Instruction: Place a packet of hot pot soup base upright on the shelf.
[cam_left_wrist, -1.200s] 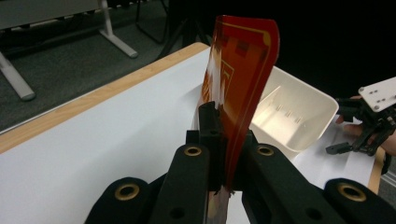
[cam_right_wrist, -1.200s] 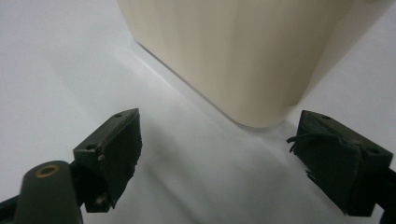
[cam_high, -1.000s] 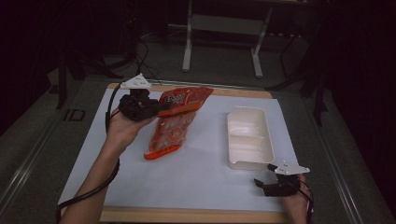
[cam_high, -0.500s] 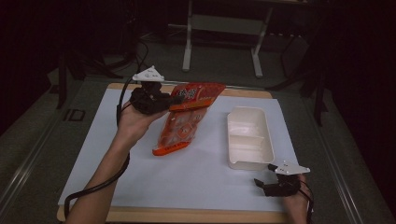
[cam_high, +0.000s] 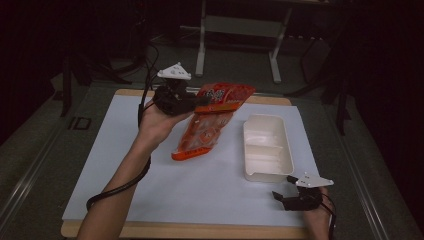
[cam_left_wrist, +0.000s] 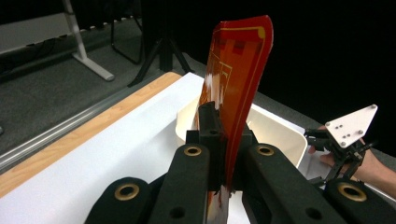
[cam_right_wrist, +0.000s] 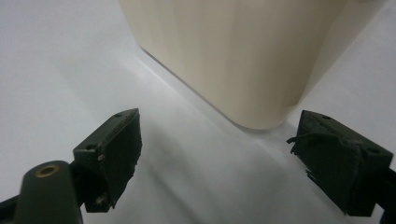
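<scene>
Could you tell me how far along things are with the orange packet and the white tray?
Done: the left gripper has the orange packet clamped near its top and lifted off the white mat. In hand: the packet hangs tilted beside the white tray, not over it. Left, if the tray is the goal: nothing lies in it yet. The right gripper waits open at the tray's near corner.

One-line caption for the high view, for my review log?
Left gripper lifts an orange snack bag beside a cream tray; right gripper rests open.
</scene>
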